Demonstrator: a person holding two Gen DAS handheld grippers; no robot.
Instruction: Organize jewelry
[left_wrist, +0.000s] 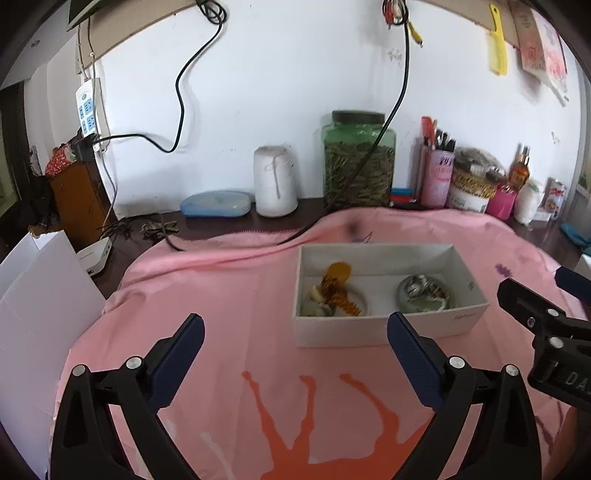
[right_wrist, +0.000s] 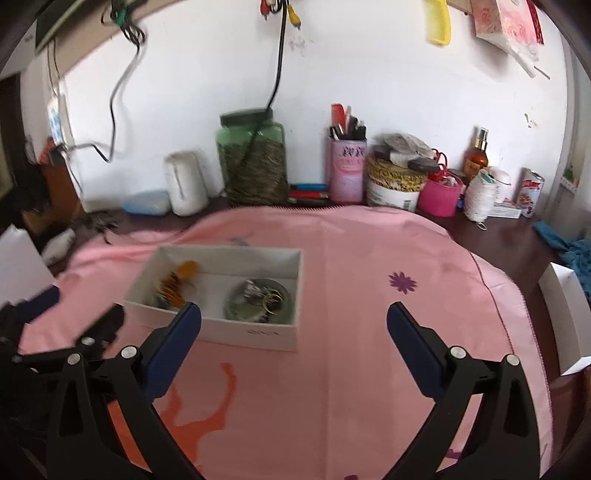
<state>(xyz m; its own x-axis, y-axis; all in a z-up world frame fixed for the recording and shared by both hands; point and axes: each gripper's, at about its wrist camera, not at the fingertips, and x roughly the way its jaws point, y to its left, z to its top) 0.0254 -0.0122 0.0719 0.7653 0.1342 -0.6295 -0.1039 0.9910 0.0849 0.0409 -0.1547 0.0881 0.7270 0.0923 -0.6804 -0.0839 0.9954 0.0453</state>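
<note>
A white open box (left_wrist: 384, 326) sits on the pink cloth (left_wrist: 229, 288). Inside it, an amber bead piece (left_wrist: 338, 286) lies on a small dish at the left, and silver jewelry (left_wrist: 423, 291) lies on a round dish at the right. My left gripper (left_wrist: 295, 332) is open and empty, just short of the box's near wall. My right gripper (right_wrist: 293, 321) is open and empty, to the right of the box (right_wrist: 221, 325); it also shows at the right edge of the left wrist view (left_wrist: 546, 325). The amber piece (right_wrist: 177, 282) and silver jewelry (right_wrist: 260, 295) show in the right wrist view.
Along the wall stand a green jar (left_wrist: 357, 158), a white thread cone (left_wrist: 275, 181), a blue case (left_wrist: 216, 203), a pink pen holder (left_wrist: 437, 173) and several pots and bottles. A black cable (left_wrist: 306, 229) trails onto the cloth. White boxes stand at the left (left_wrist: 40, 295) and right (right_wrist: 565, 314).
</note>
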